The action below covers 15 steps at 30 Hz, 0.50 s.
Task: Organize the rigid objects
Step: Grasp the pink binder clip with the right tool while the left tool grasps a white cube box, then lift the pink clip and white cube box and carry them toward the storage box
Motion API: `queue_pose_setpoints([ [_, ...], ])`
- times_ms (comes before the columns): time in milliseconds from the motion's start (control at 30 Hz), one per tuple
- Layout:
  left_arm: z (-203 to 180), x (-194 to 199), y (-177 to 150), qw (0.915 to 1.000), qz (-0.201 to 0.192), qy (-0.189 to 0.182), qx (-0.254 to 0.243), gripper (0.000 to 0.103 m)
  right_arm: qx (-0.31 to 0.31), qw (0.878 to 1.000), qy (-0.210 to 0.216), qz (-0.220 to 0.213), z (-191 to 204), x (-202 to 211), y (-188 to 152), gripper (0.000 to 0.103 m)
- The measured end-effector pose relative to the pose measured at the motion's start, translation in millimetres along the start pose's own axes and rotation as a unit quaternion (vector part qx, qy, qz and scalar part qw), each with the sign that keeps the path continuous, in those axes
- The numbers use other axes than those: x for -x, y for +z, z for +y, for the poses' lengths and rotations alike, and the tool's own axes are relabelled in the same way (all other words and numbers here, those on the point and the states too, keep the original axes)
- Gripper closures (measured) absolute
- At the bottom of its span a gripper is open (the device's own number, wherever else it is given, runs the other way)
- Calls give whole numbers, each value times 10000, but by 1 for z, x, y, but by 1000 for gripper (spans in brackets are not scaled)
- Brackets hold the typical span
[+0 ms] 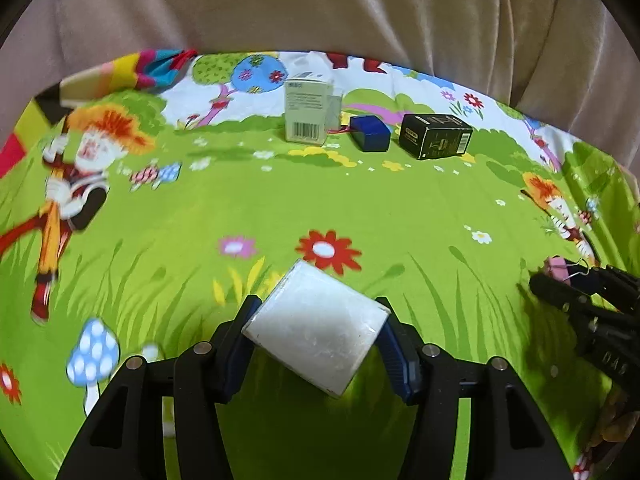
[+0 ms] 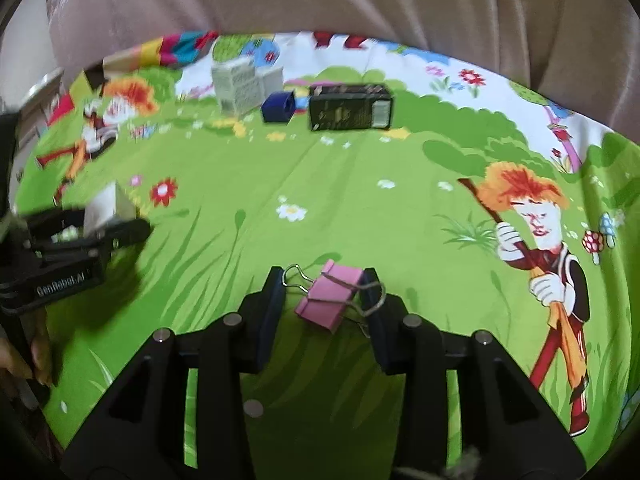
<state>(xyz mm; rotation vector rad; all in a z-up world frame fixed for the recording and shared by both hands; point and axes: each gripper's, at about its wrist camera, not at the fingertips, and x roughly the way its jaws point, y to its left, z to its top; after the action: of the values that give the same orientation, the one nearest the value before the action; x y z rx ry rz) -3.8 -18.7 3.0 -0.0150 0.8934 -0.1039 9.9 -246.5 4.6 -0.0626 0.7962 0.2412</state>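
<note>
My left gripper (image 1: 318, 312) is shut on a white translucent block (image 1: 316, 328), held tilted above the green cartoon sheet (image 1: 280, 208). It also shows at the left of the right wrist view (image 2: 100, 220). My right gripper (image 2: 324, 284) is shut on a pink binder clip (image 2: 326, 300), whose wire handles touch both pads. That gripper shows at the right edge of the left wrist view (image 1: 560, 284). At the far side stand a white carton (image 1: 306, 112), a small blue box (image 1: 370, 132) and a black box (image 1: 434, 136) in a row.
Beige cushions (image 1: 320, 8) rise behind the sheet. A colourful striped cloth (image 1: 132, 72) lies at the far left. The row of boxes also shows in the right wrist view: white carton (image 2: 244, 86), blue box (image 2: 278, 108), black box (image 2: 350, 106).
</note>
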Motion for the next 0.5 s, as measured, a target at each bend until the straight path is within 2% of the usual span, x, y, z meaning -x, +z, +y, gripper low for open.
queue_pose_setpoints([
  [100,-2,17,-17,9997,54,-162,171,46,-355,9991,142,-154,-6,19,-12,60],
  [267,-17,49,-45,9998,-19,-171,35,46,-478,9979,265,-346,4,55,-39,60],
  [367,-28,81,-50,9994,-277,-208,-71,46,-426,9972,290,-544,10,81,-47,60],
  [500,-38,133,-43,9956,-897,-196,-175,46,-290,9922,239,-1185,20,133,-45,60],
])
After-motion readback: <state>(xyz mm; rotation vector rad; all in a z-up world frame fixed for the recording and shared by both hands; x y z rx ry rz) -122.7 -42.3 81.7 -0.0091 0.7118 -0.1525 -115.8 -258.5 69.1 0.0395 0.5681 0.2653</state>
